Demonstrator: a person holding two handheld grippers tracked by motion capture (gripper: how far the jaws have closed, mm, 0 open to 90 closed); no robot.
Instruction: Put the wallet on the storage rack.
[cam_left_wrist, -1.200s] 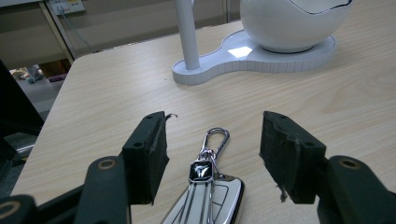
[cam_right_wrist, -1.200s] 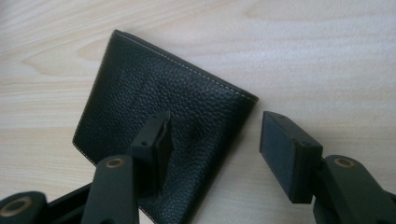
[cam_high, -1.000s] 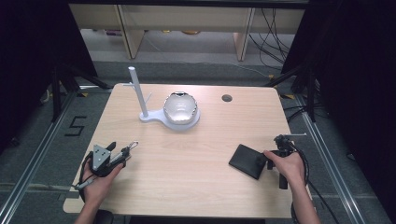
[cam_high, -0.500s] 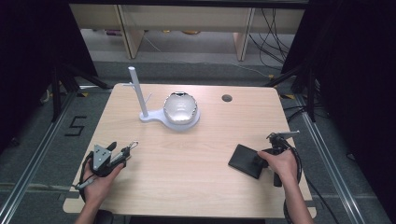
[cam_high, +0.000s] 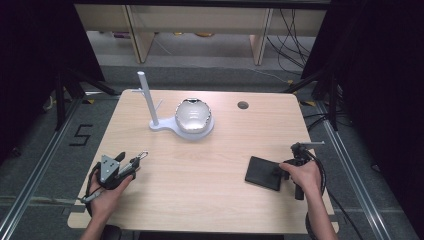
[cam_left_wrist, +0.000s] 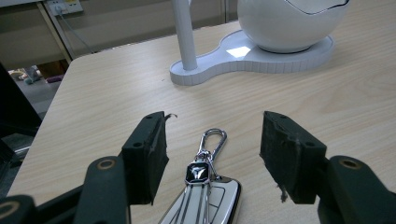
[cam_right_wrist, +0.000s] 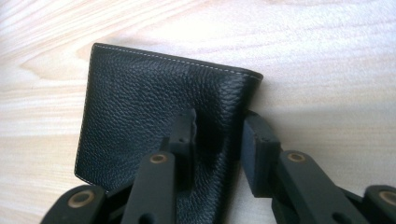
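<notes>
Black wallet (cam_right_wrist: 154, 112) flat on table (cam_high: 210, 175), 4 o'clock from centre; right gripper (cam_right_wrist: 219, 140) jaws just closing, pinching its edge. Left gripper (cam_left_wrist: 212, 154) at 8 o'clock, jaws spread, key fob (cam_left_wrist: 205, 191) between, untouched.

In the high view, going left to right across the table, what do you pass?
left gripper over the car key → white stand → white bowl → table hole → black wallet → right gripper

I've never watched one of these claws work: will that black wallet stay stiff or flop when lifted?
The wallet looks like soft grained leather, already dented where the right claw has just been closing on its edge, so it will probably sag or fall open. Its textured surface should resist slipping. It looks thin, so likely light.
</notes>
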